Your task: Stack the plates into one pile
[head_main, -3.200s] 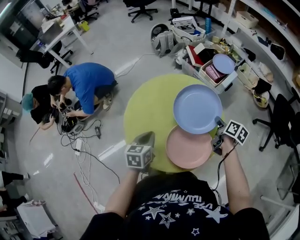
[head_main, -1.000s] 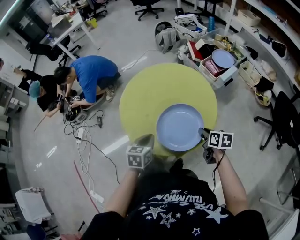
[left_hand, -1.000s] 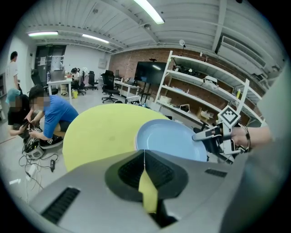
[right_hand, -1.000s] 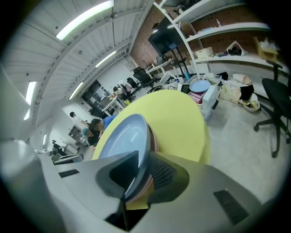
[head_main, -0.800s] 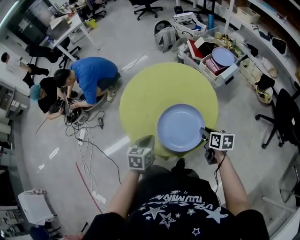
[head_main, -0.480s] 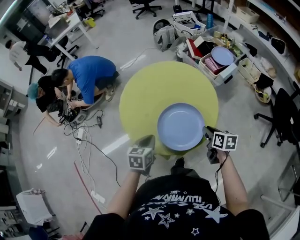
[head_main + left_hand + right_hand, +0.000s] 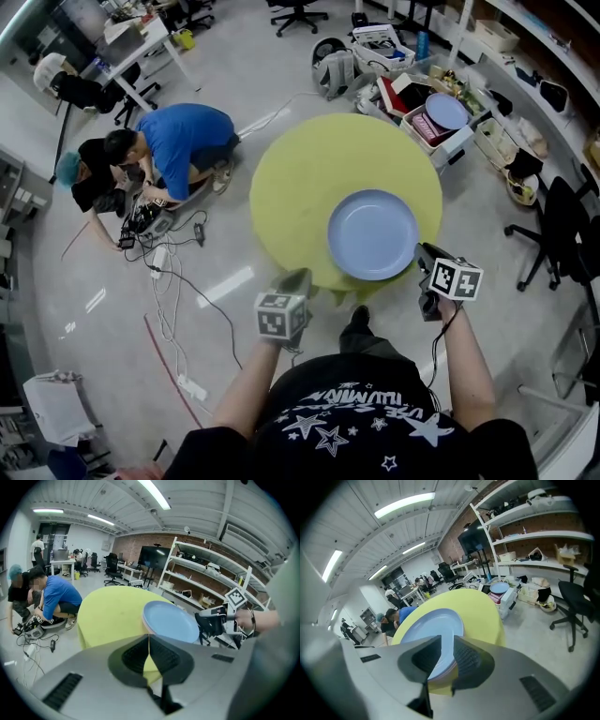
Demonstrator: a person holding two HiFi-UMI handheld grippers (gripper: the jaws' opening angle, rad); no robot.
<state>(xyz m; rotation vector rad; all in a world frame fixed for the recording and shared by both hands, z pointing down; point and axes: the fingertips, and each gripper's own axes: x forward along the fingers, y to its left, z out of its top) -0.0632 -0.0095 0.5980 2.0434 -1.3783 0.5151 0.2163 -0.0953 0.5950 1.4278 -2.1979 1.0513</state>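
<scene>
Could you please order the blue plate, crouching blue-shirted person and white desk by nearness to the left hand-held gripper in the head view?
1. Pale blue round plate, on yellow table.
2. Crouching person in blue shirt, floor, upper left.
3. White rectangular desk, far upper left.

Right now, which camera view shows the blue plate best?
The head view: the blue plate shows as a full circle on the yellow table. The left gripper view shows it slanted, from the side; the right gripper view shows it partly behind the jaws.

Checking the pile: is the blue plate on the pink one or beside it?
On it: the blue plate lies flat over the pink plate; only a pink rim shows.
</scene>
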